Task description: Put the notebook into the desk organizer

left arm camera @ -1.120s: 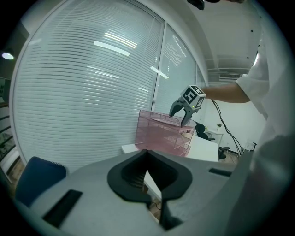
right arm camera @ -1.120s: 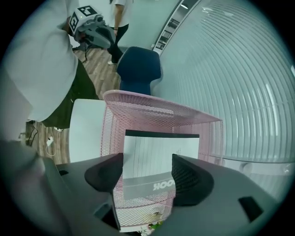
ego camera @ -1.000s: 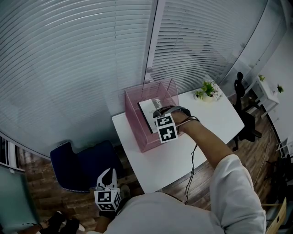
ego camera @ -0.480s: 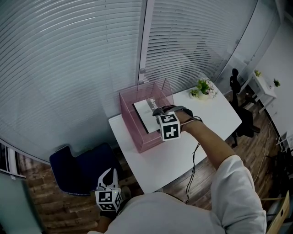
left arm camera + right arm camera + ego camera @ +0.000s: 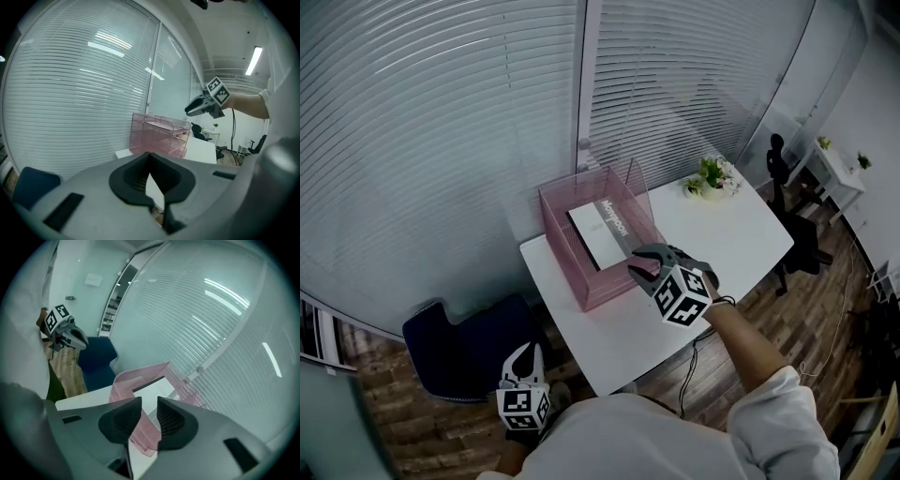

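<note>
The white notebook (image 5: pixel 602 232) lies flat inside the pink wire-mesh desk organizer (image 5: pixel 572 281) at the left end of the white table (image 5: pixel 722 239). My right gripper (image 5: pixel 639 265) hovers just in front of the organizer, apart from the notebook. Its jaws are closing with nothing between them. In the right gripper view the notebook (image 5: pixel 145 389) and the organizer (image 5: pixel 124 378) lie beyond the right gripper (image 5: pixel 149 401). My left gripper (image 5: pixel 523 358) hangs low beside the table, shut and empty. From the left gripper (image 5: pixel 150 159) view, the organizer (image 5: pixel 157 138) stands ahead.
A small potted plant (image 5: pixel 710 175) stands at the table's far right corner. A blue chair (image 5: pixel 464 342) sits on the floor left of the table. Window blinds (image 5: pixel 441 122) run behind the organizer. A black office chair (image 5: pixel 787 173) is off to the right.
My right gripper has pulled back from over the organizer toward the table's front edge, and its jaws have narrowed. The notebook stays in the organizer. The left gripper has not moved.
</note>
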`<control>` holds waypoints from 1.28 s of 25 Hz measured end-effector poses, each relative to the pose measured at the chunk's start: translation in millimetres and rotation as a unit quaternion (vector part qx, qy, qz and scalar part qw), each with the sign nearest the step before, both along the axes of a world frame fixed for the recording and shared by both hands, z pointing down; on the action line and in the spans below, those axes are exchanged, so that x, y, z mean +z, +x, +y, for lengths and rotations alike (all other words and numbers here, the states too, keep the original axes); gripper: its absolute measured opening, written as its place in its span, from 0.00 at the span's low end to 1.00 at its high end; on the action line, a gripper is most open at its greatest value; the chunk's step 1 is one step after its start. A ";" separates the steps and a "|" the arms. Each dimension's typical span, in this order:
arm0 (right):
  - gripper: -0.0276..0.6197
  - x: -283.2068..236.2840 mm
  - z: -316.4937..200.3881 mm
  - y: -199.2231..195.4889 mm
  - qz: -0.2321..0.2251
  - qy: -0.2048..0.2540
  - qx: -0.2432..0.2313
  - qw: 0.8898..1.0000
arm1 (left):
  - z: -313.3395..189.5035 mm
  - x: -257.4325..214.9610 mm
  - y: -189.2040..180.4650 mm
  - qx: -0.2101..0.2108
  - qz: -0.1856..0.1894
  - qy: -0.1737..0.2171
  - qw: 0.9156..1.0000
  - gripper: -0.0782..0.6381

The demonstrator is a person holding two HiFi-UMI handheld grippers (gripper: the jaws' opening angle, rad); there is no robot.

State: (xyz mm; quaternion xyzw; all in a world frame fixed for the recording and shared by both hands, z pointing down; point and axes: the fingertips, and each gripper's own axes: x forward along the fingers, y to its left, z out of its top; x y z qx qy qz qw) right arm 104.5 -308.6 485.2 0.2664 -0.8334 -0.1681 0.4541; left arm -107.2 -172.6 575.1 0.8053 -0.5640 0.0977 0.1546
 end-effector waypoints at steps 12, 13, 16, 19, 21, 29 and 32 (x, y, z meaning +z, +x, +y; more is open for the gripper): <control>0.07 -15.8 85.0 48.8 -0.240 0.053 0.158 0.956 | -7.1 -4.6 23.3 0.029 -0.012 0.001 1.000 0.12; 0.07 -16.2 90.3 51.8 -0.253 0.054 0.166 0.952 | -7.5 -5.2 25.4 0.031 -0.014 0.001 0.999 0.12; 0.07 -16.5 104.0 58.5 -0.289 0.056 0.189 0.937 | -9.9 -6.4 30.0 0.038 -0.017 0.003 0.999 0.12; 0.07 -19.8 113.8 64.8 -0.322 0.063 0.211 0.921 | -12.1 -6.8 33.4 0.041 -0.019 0.004 0.999 0.12; 0.06 -20.2 119.6 68.2 -0.340 0.062 0.220 0.912 | -12.5 -7.2 35.4 0.043 -0.021 0.004 0.999 0.12; 0.06 -13.8 128.5 76.3 -0.367 0.057 0.241 0.897 | -17.1 -8.6 43.6 0.051 -0.025 0.005 0.998 0.12; 0.07 -12.6 130.4 77.1 -0.375 0.057 0.244 0.893 | -17.9 -9.7 46.0 0.053 -0.026 0.006 0.998 0.12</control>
